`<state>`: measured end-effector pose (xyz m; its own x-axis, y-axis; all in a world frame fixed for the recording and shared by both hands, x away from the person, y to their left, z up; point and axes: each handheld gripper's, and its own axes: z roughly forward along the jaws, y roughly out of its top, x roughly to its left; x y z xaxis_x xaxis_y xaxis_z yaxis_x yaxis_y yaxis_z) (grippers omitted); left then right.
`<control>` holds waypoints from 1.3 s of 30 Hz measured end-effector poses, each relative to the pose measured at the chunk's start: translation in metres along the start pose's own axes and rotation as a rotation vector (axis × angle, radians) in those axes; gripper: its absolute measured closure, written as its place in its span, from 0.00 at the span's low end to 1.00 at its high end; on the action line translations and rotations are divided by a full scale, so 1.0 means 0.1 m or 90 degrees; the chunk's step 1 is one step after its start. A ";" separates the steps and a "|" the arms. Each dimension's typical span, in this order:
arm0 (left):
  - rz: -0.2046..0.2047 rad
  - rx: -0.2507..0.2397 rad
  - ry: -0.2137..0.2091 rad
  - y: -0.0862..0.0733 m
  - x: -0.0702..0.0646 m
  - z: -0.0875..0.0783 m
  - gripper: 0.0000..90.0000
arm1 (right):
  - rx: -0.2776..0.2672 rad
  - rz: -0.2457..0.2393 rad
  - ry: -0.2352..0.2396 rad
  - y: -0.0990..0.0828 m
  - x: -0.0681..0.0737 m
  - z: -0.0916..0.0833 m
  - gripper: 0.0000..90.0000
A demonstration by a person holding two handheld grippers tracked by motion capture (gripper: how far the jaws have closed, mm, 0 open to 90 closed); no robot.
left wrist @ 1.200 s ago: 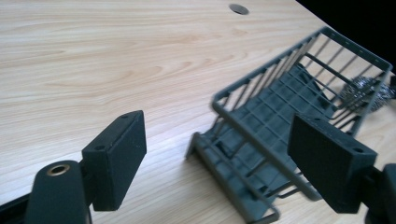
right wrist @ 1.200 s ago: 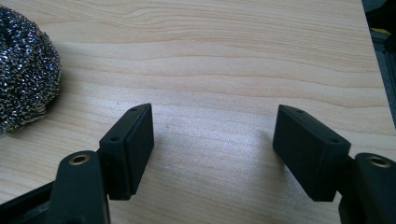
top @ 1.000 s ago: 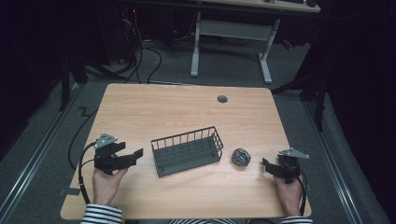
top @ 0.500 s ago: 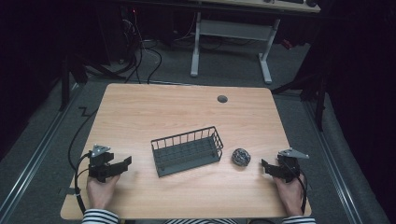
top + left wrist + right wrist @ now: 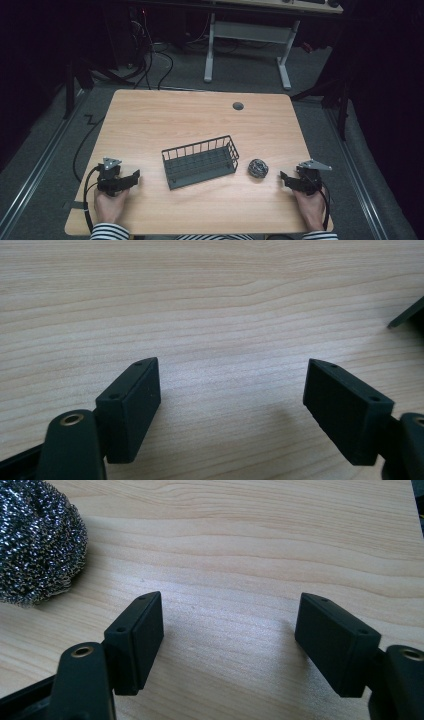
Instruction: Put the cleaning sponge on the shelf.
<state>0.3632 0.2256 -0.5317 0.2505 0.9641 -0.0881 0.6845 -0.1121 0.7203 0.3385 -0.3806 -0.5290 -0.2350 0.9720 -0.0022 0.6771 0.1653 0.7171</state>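
High view: left gripper point(image 5: 131, 177) and right gripper point(image 5: 286, 179) rest on the counter point(image 5: 200, 120) with jaws spread and empty, the wire basket point(image 5: 200, 161) between them, the steel scourer point(image 5: 258, 168) just beside the right gripper.

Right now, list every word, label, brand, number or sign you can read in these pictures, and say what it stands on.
None: no readable text stands anywhere.
Wire basket: bare dark wire, no label.
Steel wool scourer: no tag or print.
Left tongs and right tongs: plain black pads, with small screw holes, no marking.
Wooden table: only grain and a round cable hole.
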 end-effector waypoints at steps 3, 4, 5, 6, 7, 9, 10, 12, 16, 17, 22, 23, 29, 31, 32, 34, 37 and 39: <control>-0.001 -0.011 0.009 -0.03 0.01 0.01 0.27 | 0.000 0.003 0.005 0.00 -0.01 -0.01 0.32; -0.001 -0.011 0.009 -0.03 0.01 0.01 0.27 | 0.000 0.003 0.005 0.00 -0.01 -0.01 0.32; 0.004 -0.022 0.014 -0.05 0.00 0.02 0.27 | 0.000 0.006 0.010 0.00 -0.01 -0.01 0.32; 0.004 -0.022 0.014 -0.05 0.00 0.02 0.28 | 0.000 0.006 0.010 0.00 -0.01 -0.01 0.32; 0.009 -0.022 0.020 -0.05 0.00 0.02 0.28 | 0.001 0.011 0.012 0.00 -0.01 -0.02 0.33; 0.022 -0.017 0.030 -0.05 -0.03 0.03 0.28 | 0.002 0.013 0.020 0.00 -0.01 -0.02 0.33; 0.031 -0.013 0.036 -0.05 -0.05 0.04 0.28 | 0.002 0.011 0.021 0.01 0.00 -0.03 0.33; 0.035 -0.013 0.032 -0.04 -0.05 0.04 0.27 | -0.001 0.011 0.026 0.01 0.00 -0.05 0.34; 0.035 -0.012 0.032 -0.04 -0.05 0.04 0.27 | -0.006 0.011 0.038 0.02 0.01 -0.10 0.34; 0.035 -0.012 0.032 -0.04 -0.05 0.04 0.27 | -0.006 0.008 0.041 0.03 0.01 -0.12 0.34; 0.034 -0.012 0.032 -0.05 -0.05 0.04 0.27 | -0.017 -0.006 0.058 0.11 0.08 -0.24 0.34; 0.034 -0.012 0.032 -0.05 -0.05 0.04 0.27 | -0.019 -0.010 0.064 0.13 0.10 -0.25 0.34; 0.034 -0.013 0.032 -0.05 -0.05 0.04 0.27 | -0.013 -0.048 0.105 0.25 0.28 -0.31 0.33; 0.033 -0.013 0.032 -0.05 -0.05 0.04 0.27 | -0.014 -0.066 0.125 0.31 0.39 -0.33 0.33; 0.033 -0.013 0.032 -0.05 -0.05 0.04 0.27 | -0.014 -0.066 0.125 0.31 0.39 -0.33 0.33; 0.033 -0.013 0.032 -0.05 -0.05 0.04 0.27 | -0.014 -0.081 0.136 0.36 0.45 -0.33 0.32; 0.033 -0.013 0.031 -0.05 -0.05 0.04 0.27 | -0.003 -0.106 0.150 0.45 0.59 -0.27 0.31; 0.033 -0.013 0.032 -0.05 -0.05 0.04 0.27 | 0.000 -0.109 0.154 0.47 0.63 -0.25 0.31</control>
<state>0.3614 0.2206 -0.5372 0.2513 0.9678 -0.0160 0.6575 -0.1585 0.7366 0.3375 -0.3163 -0.4780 -0.5051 0.8620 0.0423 0.6134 0.3241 0.7202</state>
